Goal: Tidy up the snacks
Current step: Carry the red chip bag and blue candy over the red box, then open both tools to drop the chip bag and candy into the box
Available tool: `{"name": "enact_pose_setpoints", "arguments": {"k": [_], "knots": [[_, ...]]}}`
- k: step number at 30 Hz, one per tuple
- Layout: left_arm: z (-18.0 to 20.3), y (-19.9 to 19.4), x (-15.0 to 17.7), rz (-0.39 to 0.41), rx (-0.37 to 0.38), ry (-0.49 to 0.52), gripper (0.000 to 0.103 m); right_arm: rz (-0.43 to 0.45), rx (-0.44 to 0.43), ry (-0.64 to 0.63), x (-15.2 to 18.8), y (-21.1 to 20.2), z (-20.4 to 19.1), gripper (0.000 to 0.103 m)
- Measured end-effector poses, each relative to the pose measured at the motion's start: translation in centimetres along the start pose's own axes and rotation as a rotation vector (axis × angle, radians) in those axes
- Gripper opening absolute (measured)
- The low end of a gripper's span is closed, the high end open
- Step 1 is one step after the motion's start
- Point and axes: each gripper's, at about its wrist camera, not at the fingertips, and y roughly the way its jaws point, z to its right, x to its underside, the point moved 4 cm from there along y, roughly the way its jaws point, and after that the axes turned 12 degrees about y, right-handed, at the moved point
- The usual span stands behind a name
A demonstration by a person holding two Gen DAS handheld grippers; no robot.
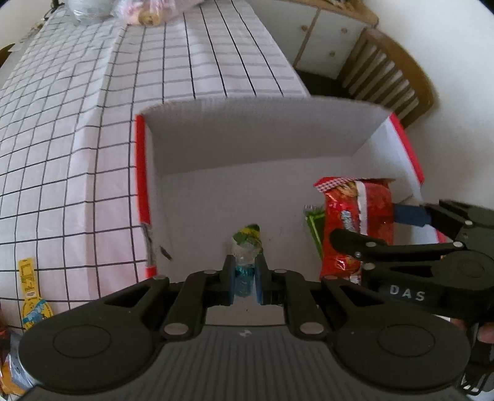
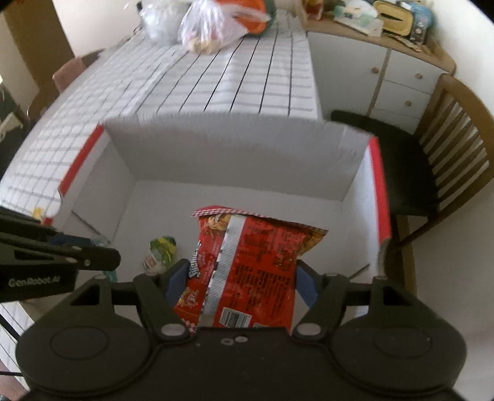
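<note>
At the far left of the left wrist view, a yellow packet [image 1: 31, 296] was seen lying on the checked tablecloth [image 1: 77, 123], outside the box. The open white box with red edges [image 1: 140, 166] stood on the cloth near the table's end, and both grippers were pointed steeply down into it.

The left gripper [image 1: 245, 282] was pinched narrowly on a small wrapped sweet [image 1: 245, 250], whose clear and blue wrapper was pressed between the blue pads while its green and yellow end stuck out ahead of the fingertips, over the white floor of the box. Whether the sweet touched the floor could not be told. Just right of it, a green packet [image 1: 313, 222] was partly hidden behind the red snack bag [image 1: 358, 222].

The right gripper [image 2: 240, 277] was closed at a middling width on that red snack bag [image 2: 256, 262], its sides pressed by the two pads and its checked top edge held toward the far wall, inside the right half of the box [image 2: 216, 160]. The left gripper's arm and the sweet [image 2: 163, 250] were seen at the left of the right wrist view, close beside the bag.

Further right, beyond the box, a wooden chair [image 2: 447, 148] with a dark seat was placed by a white cabinet [image 2: 398, 86]. Plastic bags [image 2: 213, 27] were left at the table's far end.
</note>
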Motion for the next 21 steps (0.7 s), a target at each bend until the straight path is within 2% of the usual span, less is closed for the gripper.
{"name": "enact_pose_setpoints", "arguments": {"k": [8, 15, 21], "knots": [[0.5, 2.5, 0.4, -0.072, -0.022, 0.011, 0.012, -0.050, -0.002, -0.011, 0.9, 1.5, 0.3, 0.071], [0.9, 3.5, 0.4, -0.090, -0.042, 0.036, 0.012, -0.063, -0.004, -0.006, 1.3, 1.9, 0.2, 0.072], [1.0, 3.5, 0.4, -0.097, -0.043, 0.038, 0.014, -0.050, -0.015, 0.015, 1.0, 1.9, 0.4, 0.079]]}}
